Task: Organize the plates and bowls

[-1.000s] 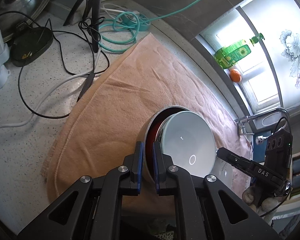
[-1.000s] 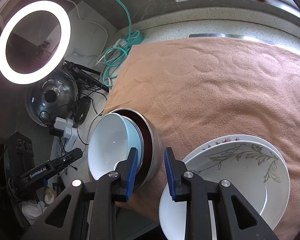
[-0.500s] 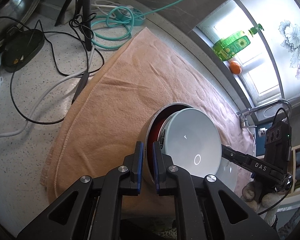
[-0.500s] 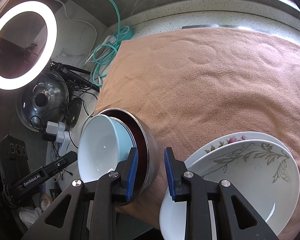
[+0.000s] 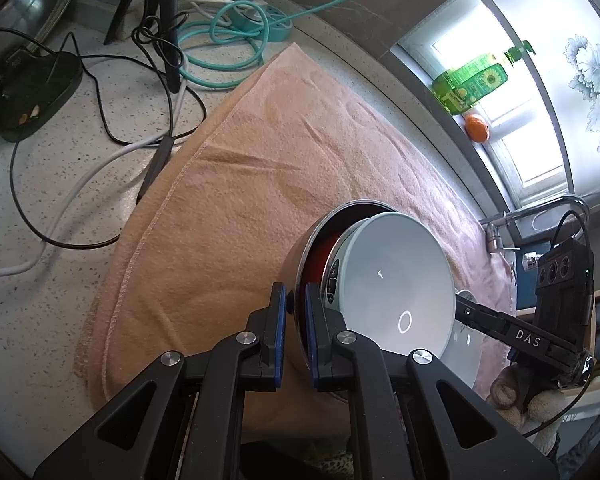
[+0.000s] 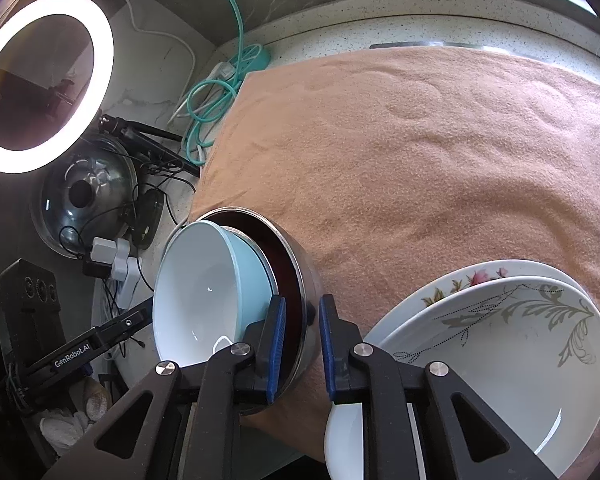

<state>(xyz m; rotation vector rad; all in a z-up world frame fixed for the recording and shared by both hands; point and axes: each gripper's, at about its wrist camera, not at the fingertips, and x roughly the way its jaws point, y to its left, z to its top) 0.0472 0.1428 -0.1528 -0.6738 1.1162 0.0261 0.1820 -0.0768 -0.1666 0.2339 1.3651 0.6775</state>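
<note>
A steel bowl with a dark red inside (image 5: pixel 314 240) (image 6: pixel 300 276) holds a nested light-blue bowl (image 5: pixel 396 280) (image 6: pixel 204 288); the stack is tilted and held above an orange towel (image 5: pixel 268 168) (image 6: pixel 420 152). My left gripper (image 5: pixel 296 320) is shut on the steel bowl's rim. My right gripper (image 6: pixel 302 340) grips the opposite rim of the same bowl. Two stacked floral plates (image 6: pixel 500 332) lie on the towel at the right of the right wrist view.
Cables and a teal power strip (image 5: pixel 236 28) lie on the speckled counter (image 5: pixel 60 208) left of the towel. A ring light (image 6: pixel 40 80) and a glass pot lid (image 6: pixel 88 192) stand at the left. A faucet (image 5: pixel 540 216), a green bottle (image 5: pixel 472 84) and an orange sit by the window.
Both grippers have kept their hold on the steel bowl. The bowl stack has tilted further and risen slightly, shifting towards the near edge of the towel.
</note>
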